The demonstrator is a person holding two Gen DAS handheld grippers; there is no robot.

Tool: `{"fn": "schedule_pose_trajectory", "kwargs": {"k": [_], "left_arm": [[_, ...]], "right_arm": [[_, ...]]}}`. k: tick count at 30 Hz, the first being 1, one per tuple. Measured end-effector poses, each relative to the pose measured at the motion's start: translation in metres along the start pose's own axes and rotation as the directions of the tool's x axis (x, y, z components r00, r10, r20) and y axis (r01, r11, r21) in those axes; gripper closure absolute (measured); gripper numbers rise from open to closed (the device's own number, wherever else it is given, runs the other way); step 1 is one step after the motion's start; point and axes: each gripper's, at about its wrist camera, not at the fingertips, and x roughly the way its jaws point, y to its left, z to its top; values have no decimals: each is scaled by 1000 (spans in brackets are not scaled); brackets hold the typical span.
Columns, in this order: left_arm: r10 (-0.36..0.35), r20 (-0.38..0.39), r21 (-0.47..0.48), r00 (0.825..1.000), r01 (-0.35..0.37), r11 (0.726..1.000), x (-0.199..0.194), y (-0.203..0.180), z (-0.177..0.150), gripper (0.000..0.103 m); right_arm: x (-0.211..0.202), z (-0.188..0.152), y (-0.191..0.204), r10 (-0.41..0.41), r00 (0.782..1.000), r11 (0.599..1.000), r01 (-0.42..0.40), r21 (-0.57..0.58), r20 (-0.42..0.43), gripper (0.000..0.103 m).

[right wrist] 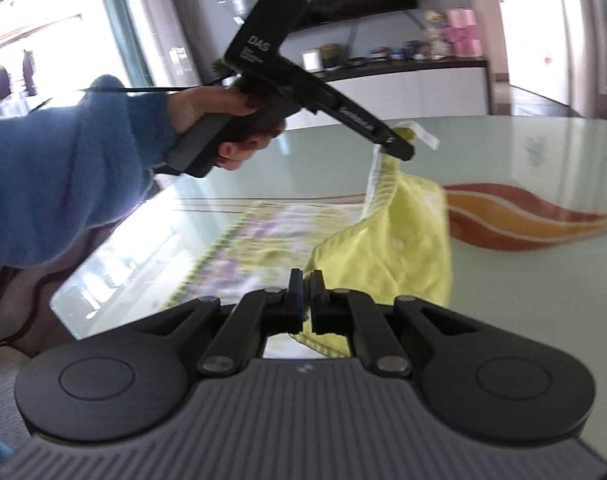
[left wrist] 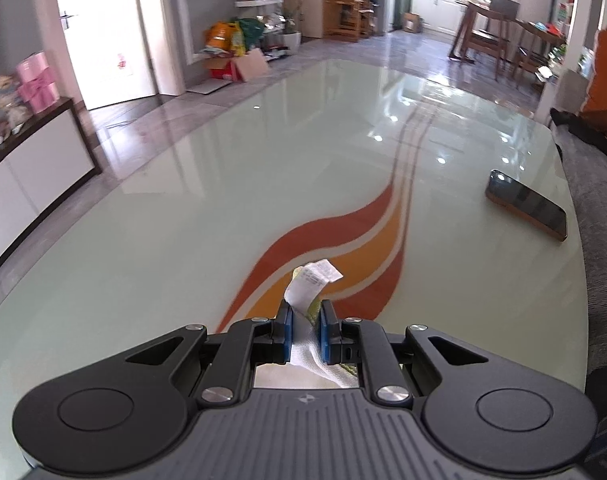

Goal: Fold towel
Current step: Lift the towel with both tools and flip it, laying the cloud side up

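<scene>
A yellow-green towel [right wrist: 399, 248] with a patterned face hangs lifted over the glass table [right wrist: 503, 160]. My left gripper [left wrist: 305, 320] is shut on one towel corner; its white care label [left wrist: 311, 280] sticks out past the blue pads. In the right wrist view the left gripper [right wrist: 399, 148] holds that corner high, above and beyond my right gripper. My right gripper [right wrist: 305, 292] is shut on another towel edge near the table's near side. The towel sags between the two grippers; the patterned part is blurred.
A dark phone [left wrist: 527, 210] lies on the table at the right. The table [left wrist: 183, 200] has a red and orange wave stripe [left wrist: 343, 240]. A grey sofa [left wrist: 599, 220] borders the right edge. A low cabinet [left wrist: 31, 160] stands left.
</scene>
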Motion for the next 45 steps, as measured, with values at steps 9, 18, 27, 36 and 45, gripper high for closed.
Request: {"fn": "schedule_pose_trajectory", "kwargs": {"k": [9,18,27,36,45], "left_arm": [[61,8,-60,998,-60,996,-45,37,-37,88],[118,0,-141,993,-117,983,-79,78,-84,88],[135,-36,-219,990,-139,966,-65,103,-127,86],[206,-25,-280,978,-205,938,-70,110,-157,68],[231,40,-315,972,-207,926,-116,75,-175,50]], "right_arm": [[47,15,51,162,986,984,-165,-69,-45,100],[87,12,81,232,965,964,-245,-105,-123,100],[121,1,85,187,954,967,-221,-127,-232,100],[98,-3,101,154,963,965,-195,-174,-222,66],[42,-1,41,23,978,981,-62,-184,-210,86]]}}
